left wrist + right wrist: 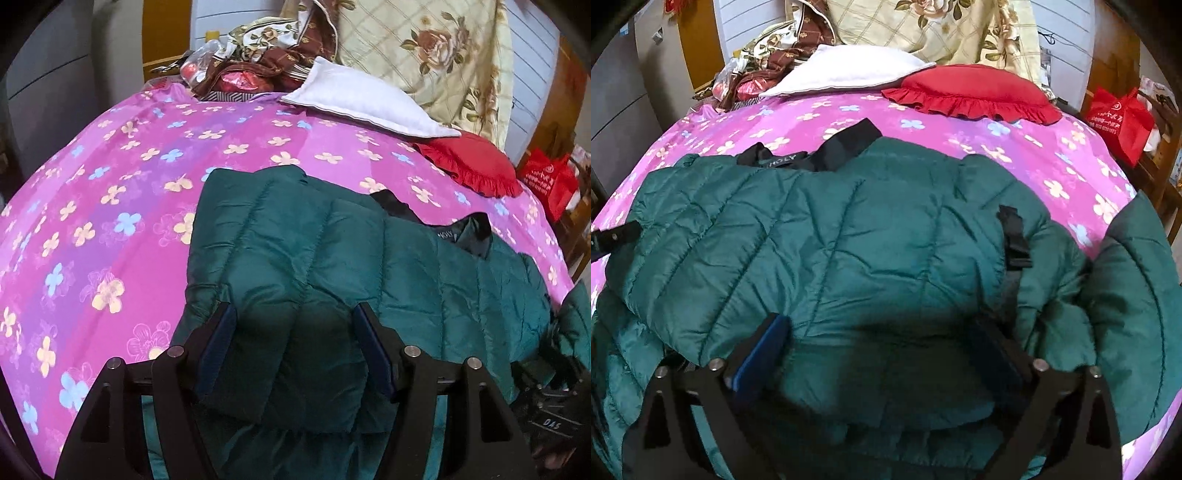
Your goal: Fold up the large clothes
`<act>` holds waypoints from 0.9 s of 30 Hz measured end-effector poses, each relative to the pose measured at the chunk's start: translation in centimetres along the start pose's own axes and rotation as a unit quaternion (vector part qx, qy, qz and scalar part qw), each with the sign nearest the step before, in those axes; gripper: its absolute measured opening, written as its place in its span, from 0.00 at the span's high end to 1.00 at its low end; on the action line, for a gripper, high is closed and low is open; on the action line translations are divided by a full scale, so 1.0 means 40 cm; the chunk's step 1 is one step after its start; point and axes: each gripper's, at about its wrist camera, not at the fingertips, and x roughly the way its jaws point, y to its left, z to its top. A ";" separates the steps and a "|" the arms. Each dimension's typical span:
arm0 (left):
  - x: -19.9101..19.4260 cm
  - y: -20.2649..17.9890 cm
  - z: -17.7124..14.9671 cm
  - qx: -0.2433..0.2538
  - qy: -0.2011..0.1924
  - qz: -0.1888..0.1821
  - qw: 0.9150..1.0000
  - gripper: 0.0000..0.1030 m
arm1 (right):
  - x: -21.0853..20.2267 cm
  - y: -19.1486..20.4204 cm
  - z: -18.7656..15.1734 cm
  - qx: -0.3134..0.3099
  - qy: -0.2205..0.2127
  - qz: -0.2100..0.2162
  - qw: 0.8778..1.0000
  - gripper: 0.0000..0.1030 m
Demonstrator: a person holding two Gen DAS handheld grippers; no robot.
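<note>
A dark green quilted puffer jacket (332, 251) lies on a bed with a pink flowered sheet (110, 184); its black collar (469, 232) points to the far right. My left gripper (295, 314) is open just above the jacket's left folded part, jaws wide apart, nothing between the pads. In the right wrist view the jacket (849, 229) fills the foreground, collar (812, 155) at the far edge and a sleeve (1134, 266) hanging off the right. My right gripper (882, 325) is open over the jacket's near part, jaws apart. The left gripper's tip (613, 232) shows at the left edge.
At the head of the bed lie a white pillow (362, 99), a red frilled cushion (469, 162), a floral quilt (424, 48) and a heap of brown floral cloth (266, 51). A red bag (1119, 118) stands right of the bed. The sheet (1034, 155) shows beyond the jacket.
</note>
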 end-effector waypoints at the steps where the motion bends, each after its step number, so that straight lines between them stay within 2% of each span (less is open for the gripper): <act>1: 0.001 0.000 -0.001 0.000 0.001 0.000 1.000 0.58 | -0.005 0.000 -0.001 0.002 -0.002 0.000 1.000 0.01; 6: 0.019 -0.002 -0.010 0.007 0.001 0.006 1.000 0.58 | -0.048 0.004 -0.016 0.015 -0.018 -0.009 1.000 0.01; 12: 0.008 -0.013 -0.017 0.013 0.006 0.012 1.000 0.58 | -0.014 0.013 -0.015 0.007 0.015 -0.022 1.000 0.01; 15: -0.030 -0.010 -0.018 0.003 0.005 -0.005 1.000 0.58 | -0.052 0.016 -0.012 0.010 0.008 -0.019 1.000 0.01; 18: -0.081 -0.021 -0.019 0.001 -0.009 -0.012 1.000 0.58 | -0.109 0.013 -0.020 0.017 -0.019 -0.014 1.000 0.01; 27: -0.212 -0.112 -0.035 0.034 -0.046 -0.045 0.997 0.58 | -0.225 0.003 -0.039 0.022 -0.042 -0.011 0.999 0.01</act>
